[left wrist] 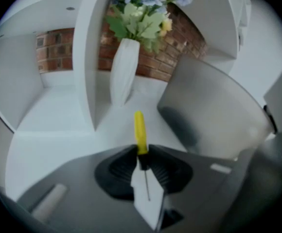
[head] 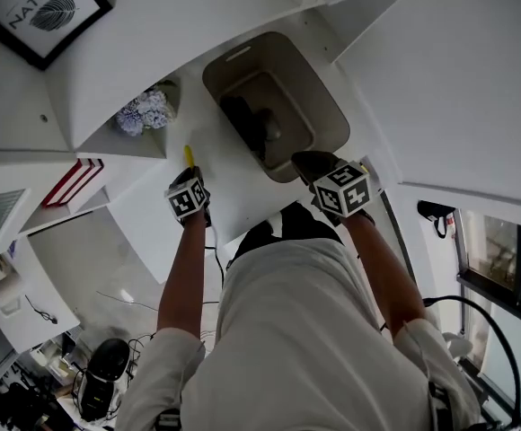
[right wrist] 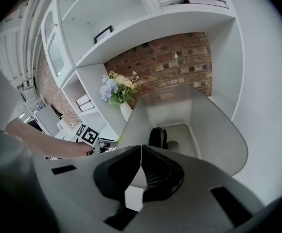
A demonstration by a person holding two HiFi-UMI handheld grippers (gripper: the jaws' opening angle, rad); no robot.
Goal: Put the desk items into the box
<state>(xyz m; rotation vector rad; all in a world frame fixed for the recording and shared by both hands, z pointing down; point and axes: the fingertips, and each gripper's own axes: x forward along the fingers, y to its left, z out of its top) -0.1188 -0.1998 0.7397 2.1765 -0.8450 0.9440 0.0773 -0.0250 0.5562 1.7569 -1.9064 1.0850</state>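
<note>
My left hand-held gripper is clamped on a small screwdriver. The jaws pinch its black collar, the yellow handle sticks out ahead of the tips, and the thin metal shaft runs back between the pads. In the head view that gripper sits over the white worktop, to the left of the box. The screwdriver is outside the box, pointing toward the shelving. Ahead of the handle in the left gripper view, a white vase of blue and pale flowers stands in a shelf bay against a brick back wall. The box's grey side rises just to its right.

My right hand-held gripper has its jaws fully together with nothing between them. In the head view it is at the near rim of the box. Its own view looks over that rim into the box. A black item stands on the box floor with a smaller grey rounded item just beside it. Both also show from the head view, the black one and the grey one. I cannot tell what either is.
</note>
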